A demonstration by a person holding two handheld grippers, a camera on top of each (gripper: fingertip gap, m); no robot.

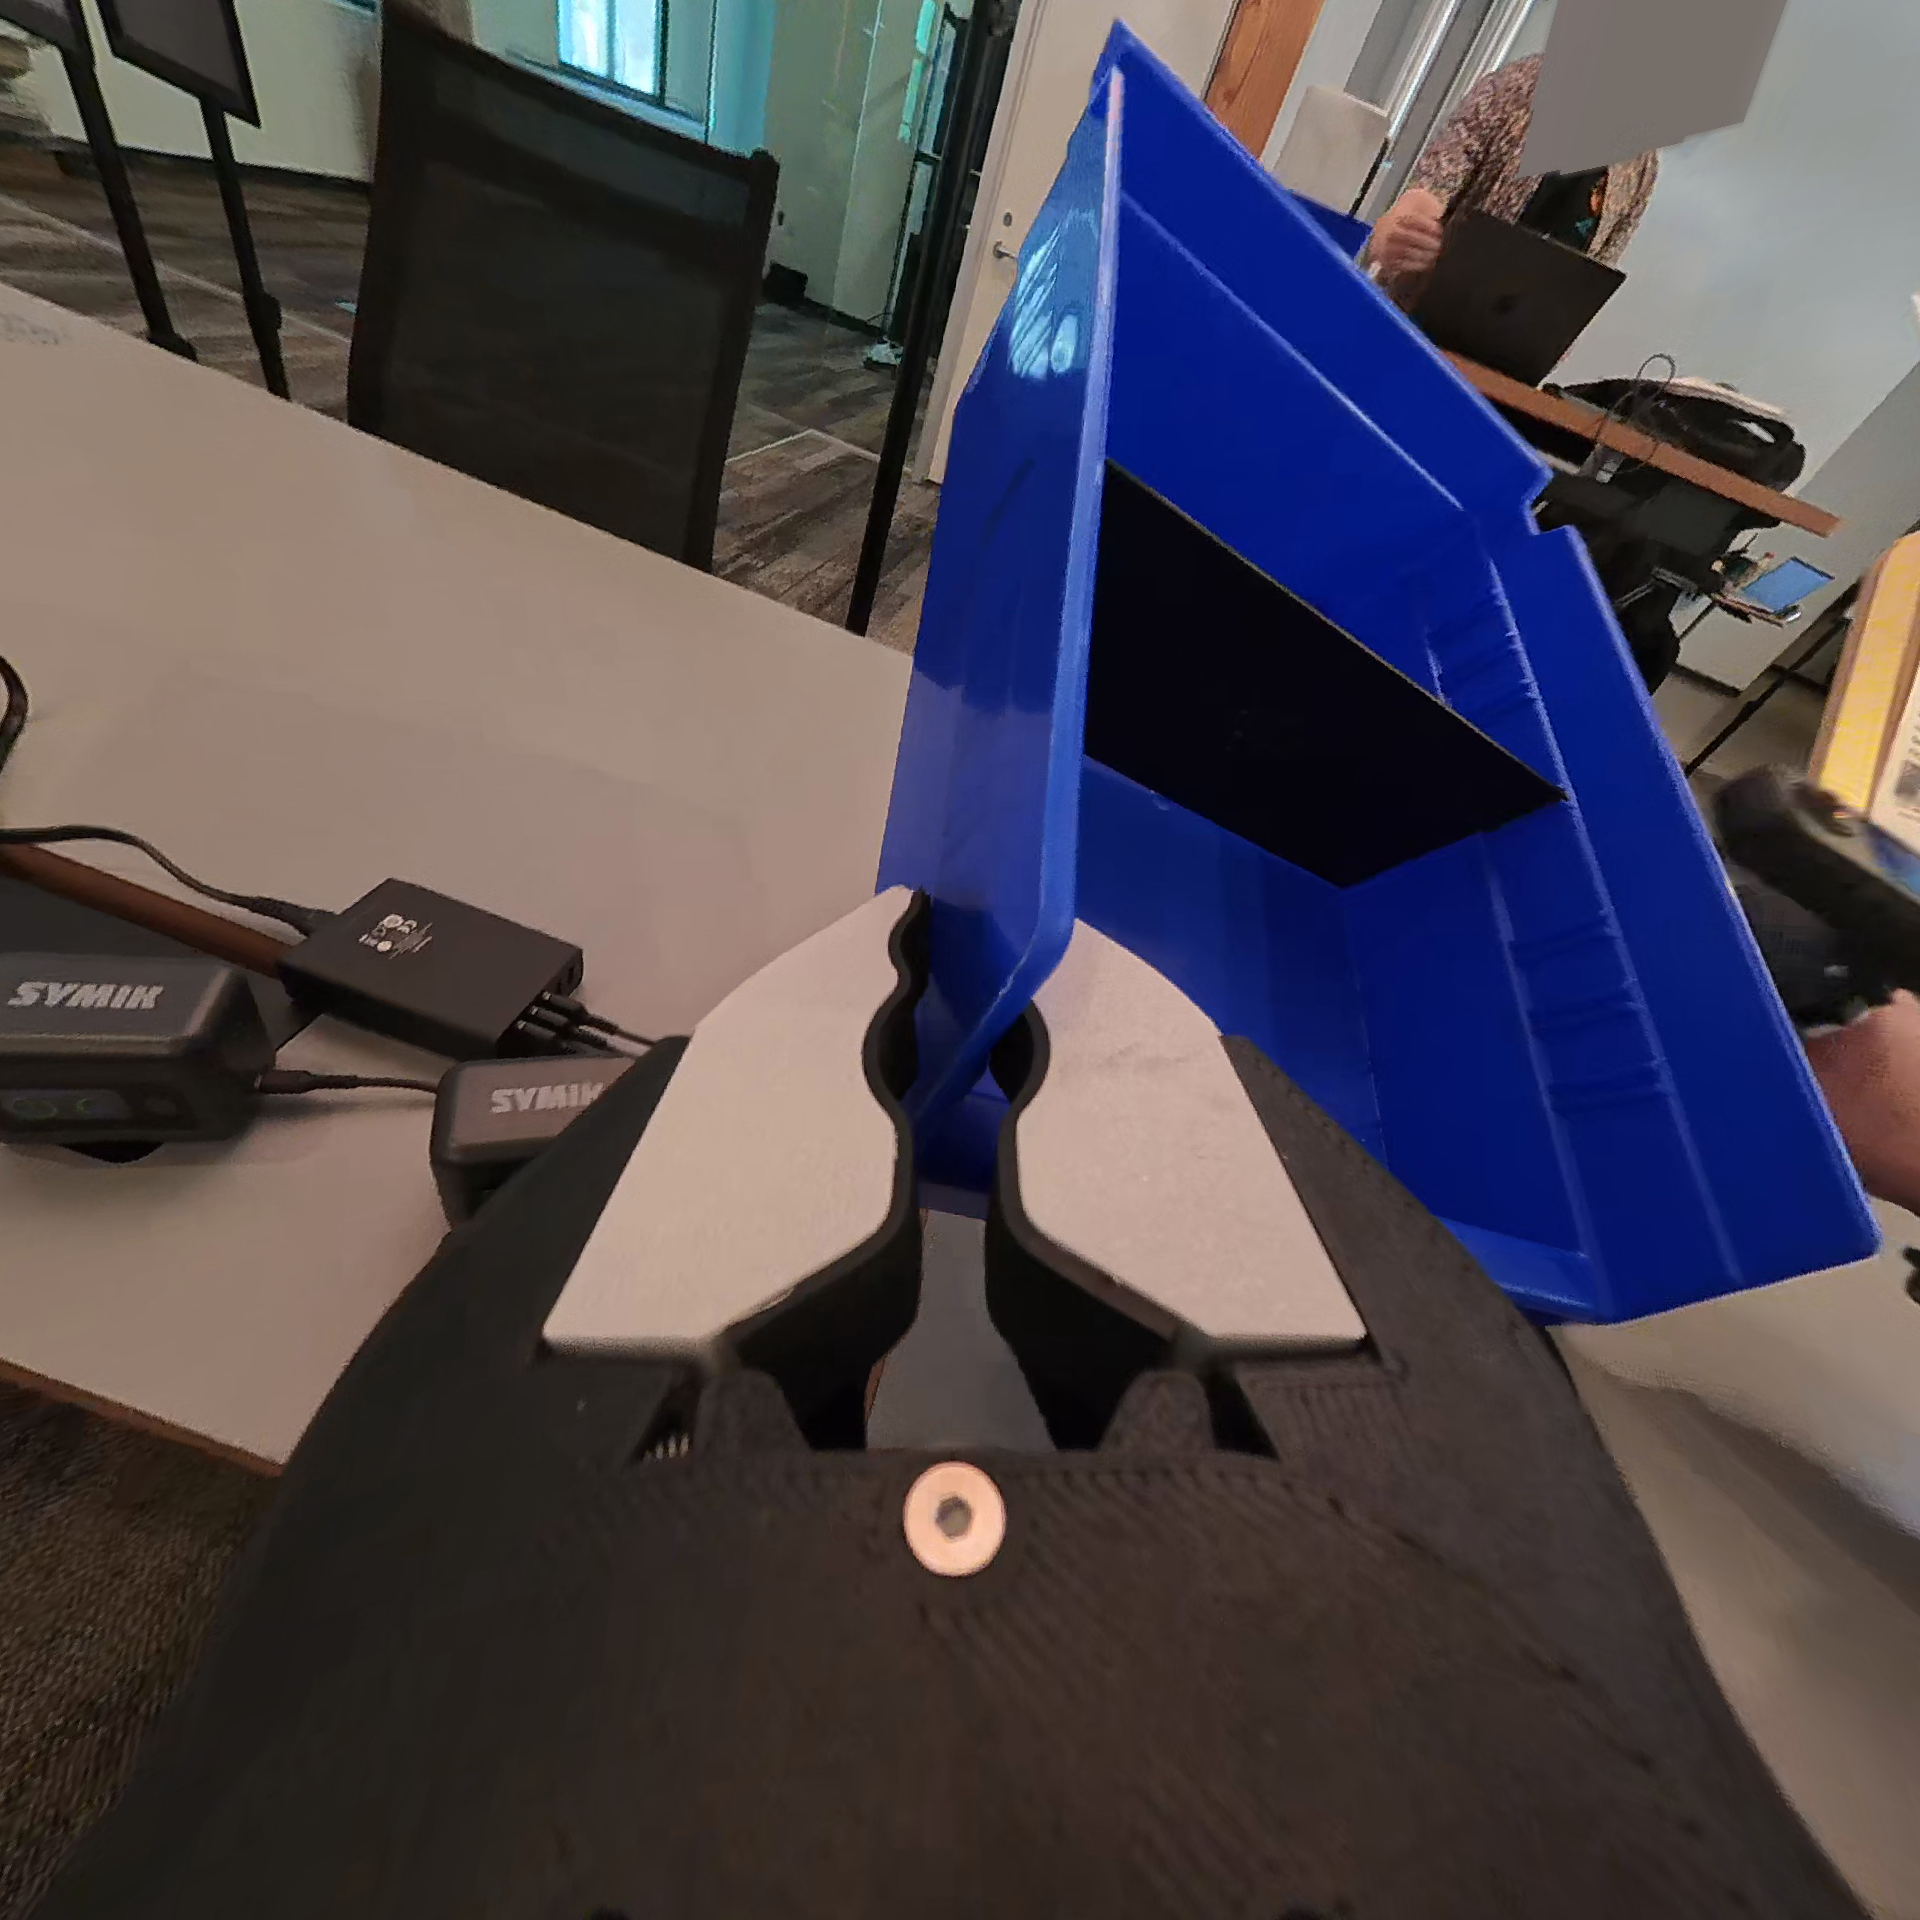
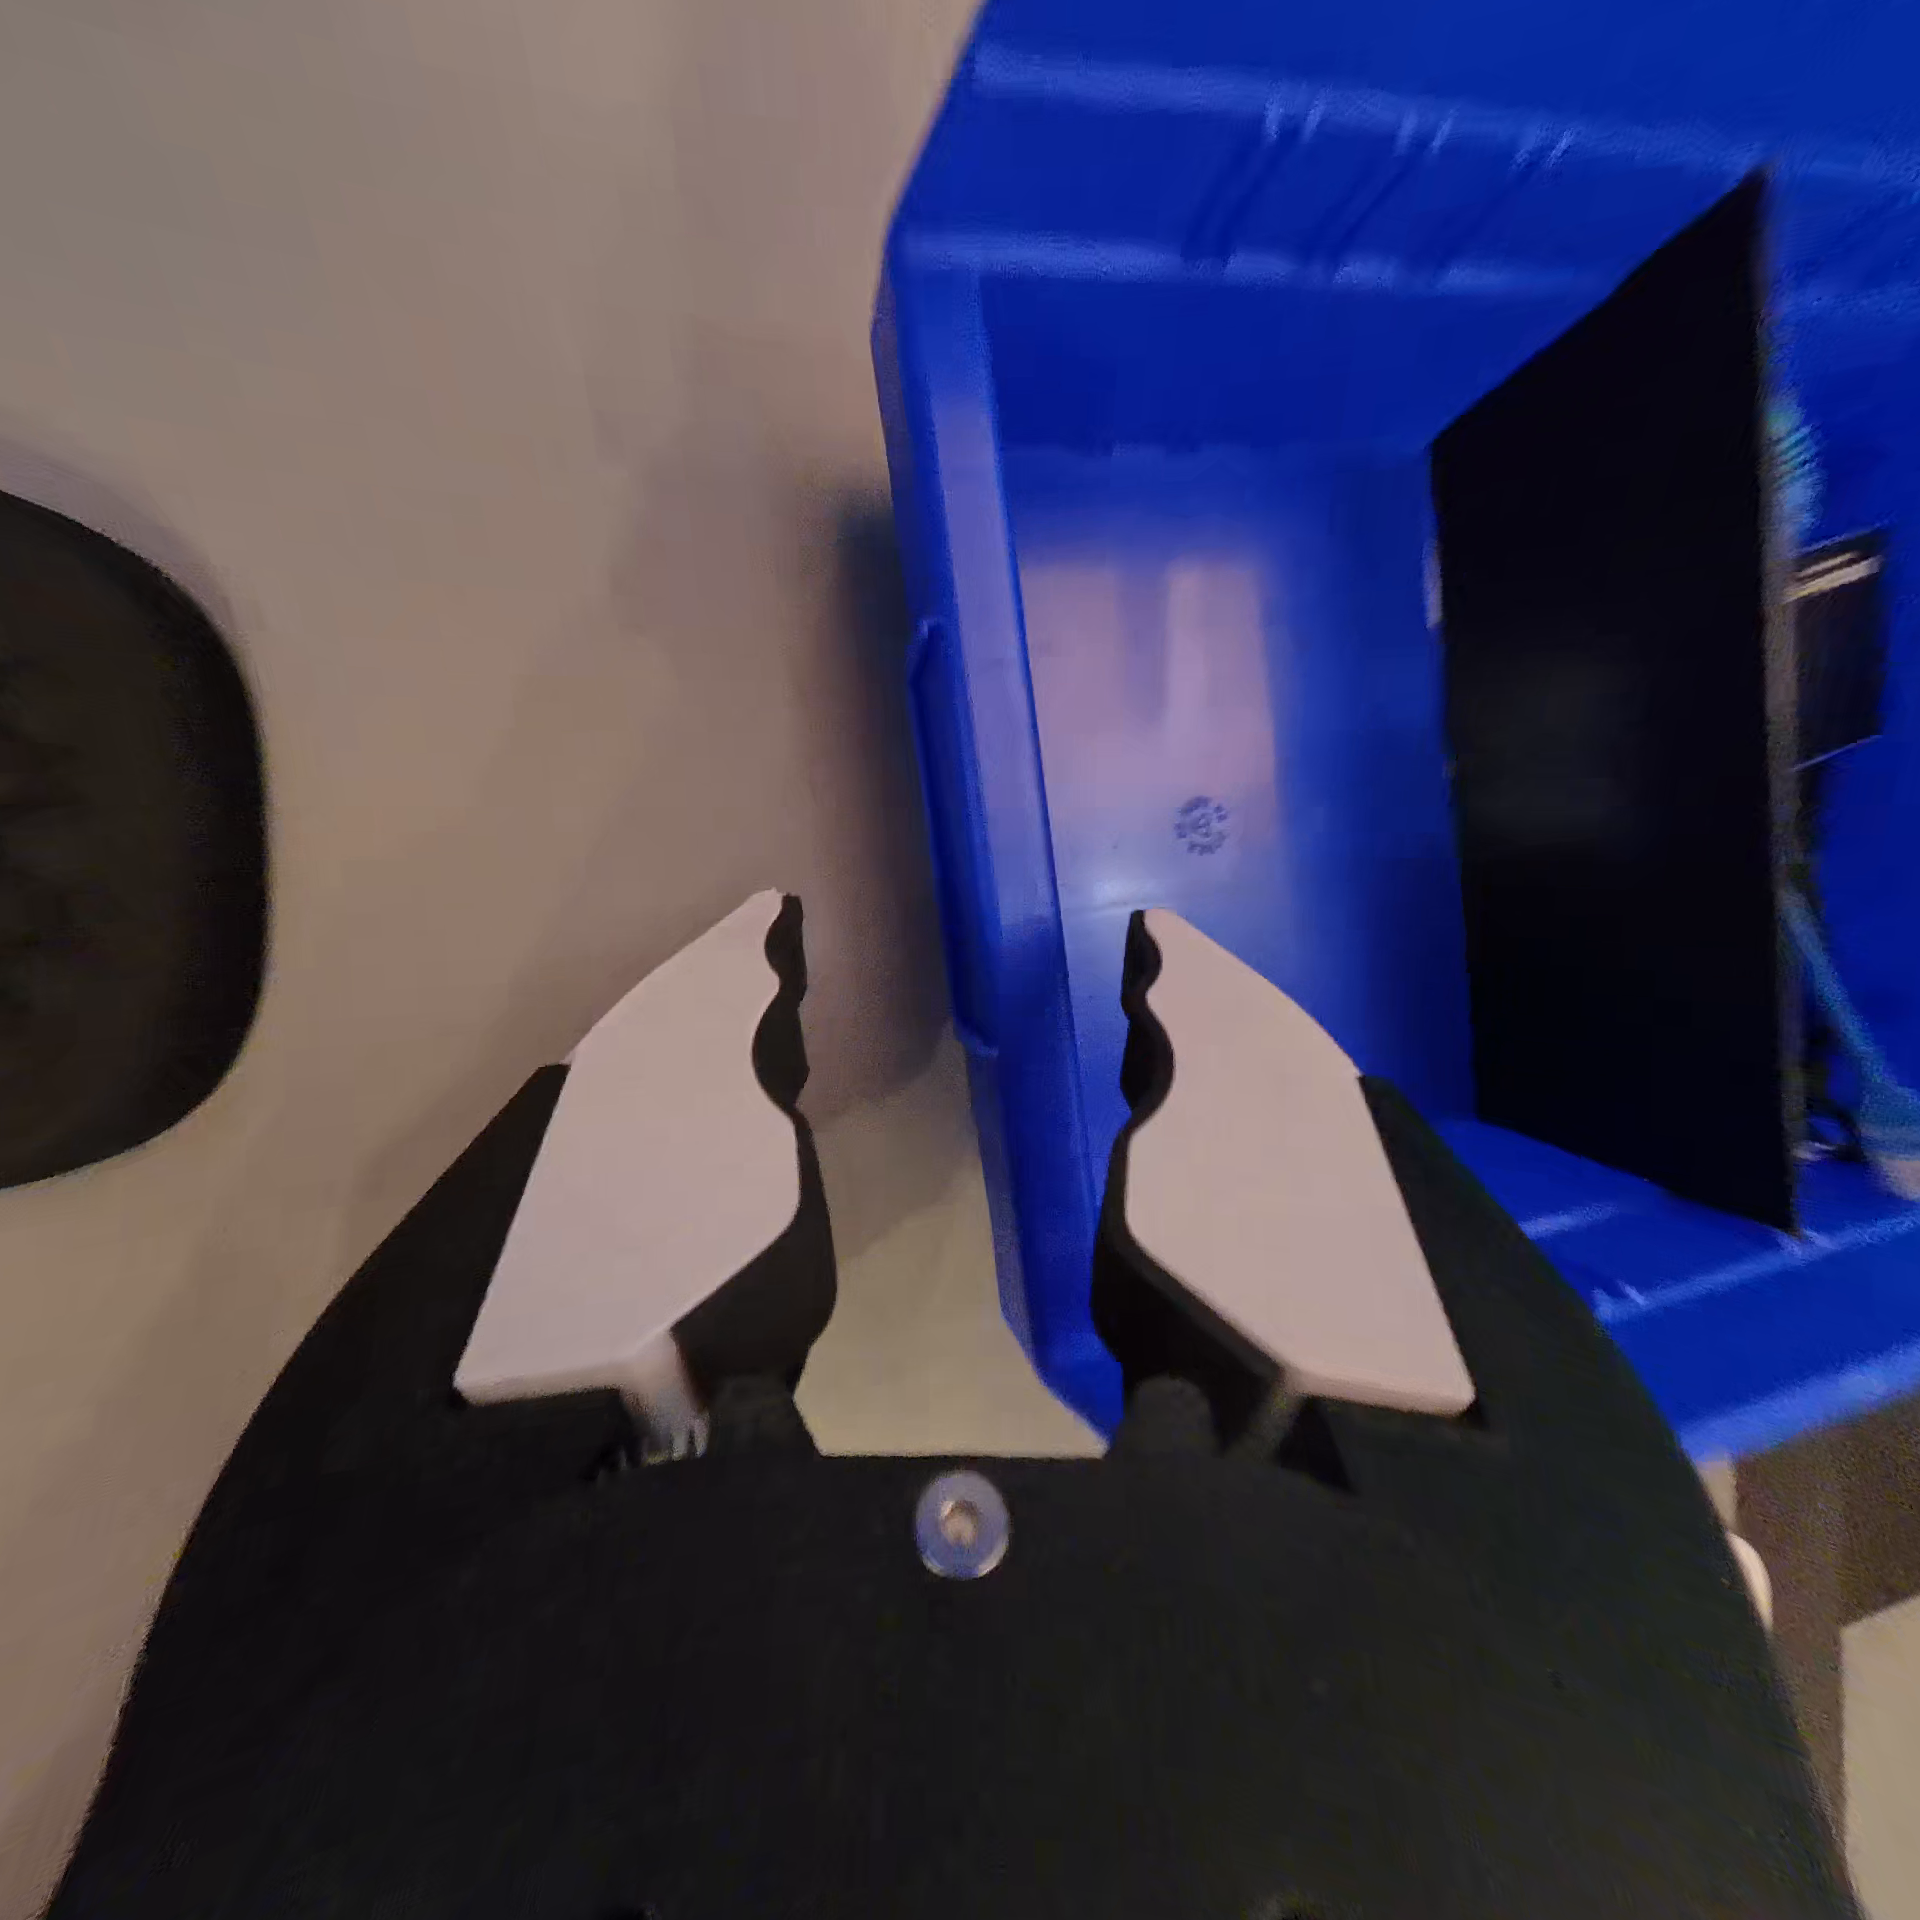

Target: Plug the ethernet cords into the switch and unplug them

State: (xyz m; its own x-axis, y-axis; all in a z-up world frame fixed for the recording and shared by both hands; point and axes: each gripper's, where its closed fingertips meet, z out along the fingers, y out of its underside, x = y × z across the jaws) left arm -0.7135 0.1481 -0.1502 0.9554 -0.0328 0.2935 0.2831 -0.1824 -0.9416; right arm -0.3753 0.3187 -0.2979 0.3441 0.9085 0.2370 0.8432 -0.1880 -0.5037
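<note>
A blue plastic bin point(image 1: 1455, 987) is tipped up on the grey table point(image 1: 416, 623), its open side facing me. A black divider point(image 1: 1278, 707) crosses its inside. My left gripper point(image 1: 977, 935) is shut on the bin's left wall point(image 1: 987, 727), with both pads pressed against it. In the right wrist view the bin point(image 2: 1195, 364) and the divider point(image 2: 1610, 727) are blurred. My right gripper point(image 2: 961, 909) is open. The bin's side wall point(image 2: 997, 831) stands between its fingers with a gap on each side. The right gripper also shows in the left wrist view point(image 1: 1808, 883). I cannot make out a switch or ethernet cords.
A black charging hub point(image 1: 436, 966) and two dark grey packs point(image 1: 114, 1049) with cables lie at the table's left. A black chair point(image 1: 561, 312) stands behind the table. A person sits at a laptop point(image 1: 1507, 301) at the back right. A dark rounded object point(image 2: 104, 831) lies left of my right gripper. One gripper's finger ends stand about 40 centimeters off the other's.
</note>
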